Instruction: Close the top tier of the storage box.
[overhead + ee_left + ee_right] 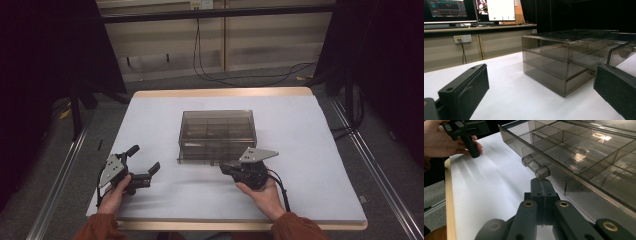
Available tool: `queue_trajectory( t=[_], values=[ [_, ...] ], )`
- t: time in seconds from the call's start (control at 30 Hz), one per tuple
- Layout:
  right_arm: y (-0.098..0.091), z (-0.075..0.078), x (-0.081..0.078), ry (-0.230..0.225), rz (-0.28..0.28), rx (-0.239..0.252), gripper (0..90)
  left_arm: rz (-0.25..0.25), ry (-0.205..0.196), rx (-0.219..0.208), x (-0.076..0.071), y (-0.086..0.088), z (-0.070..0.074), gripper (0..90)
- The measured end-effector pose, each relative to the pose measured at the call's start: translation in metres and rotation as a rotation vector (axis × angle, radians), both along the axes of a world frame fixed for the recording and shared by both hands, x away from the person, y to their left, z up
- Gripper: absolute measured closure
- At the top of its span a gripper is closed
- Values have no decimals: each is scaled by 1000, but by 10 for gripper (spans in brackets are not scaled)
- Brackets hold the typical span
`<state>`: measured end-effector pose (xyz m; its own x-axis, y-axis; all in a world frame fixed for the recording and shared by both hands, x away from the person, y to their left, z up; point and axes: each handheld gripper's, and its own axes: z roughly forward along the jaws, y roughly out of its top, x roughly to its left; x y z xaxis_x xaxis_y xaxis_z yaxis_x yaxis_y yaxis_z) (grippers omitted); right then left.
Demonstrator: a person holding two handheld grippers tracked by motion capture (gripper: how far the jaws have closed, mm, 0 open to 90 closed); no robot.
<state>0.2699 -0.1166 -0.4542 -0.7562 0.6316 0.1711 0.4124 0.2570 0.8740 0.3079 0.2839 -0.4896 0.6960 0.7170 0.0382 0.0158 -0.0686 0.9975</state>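
Drawer work is in hand at the bench [150, 102], where a smoked-plastic drawer cabinet [217, 131] stands at mid-bench with its lower drawer [584, 162] drawn partly out. The right gripper [541, 185] is seen fully closed, its tips just beneath the drawer's clear handle [535, 167], with nothing clamped between them. The left gripper [146, 162] is held wide and empty, well apart at the near left. A push or pull on the handle is judged to come next, calling for steady, square contact.
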Motion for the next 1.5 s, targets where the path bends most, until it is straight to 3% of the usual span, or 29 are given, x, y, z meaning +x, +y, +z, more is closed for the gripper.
queue_trajectory(
  t=[1.5],
  values=[
    [-2, 1, 9, -8, -31, -5, 900, -1, 2, -8, 0, 0, 0, 0]
  ],
)
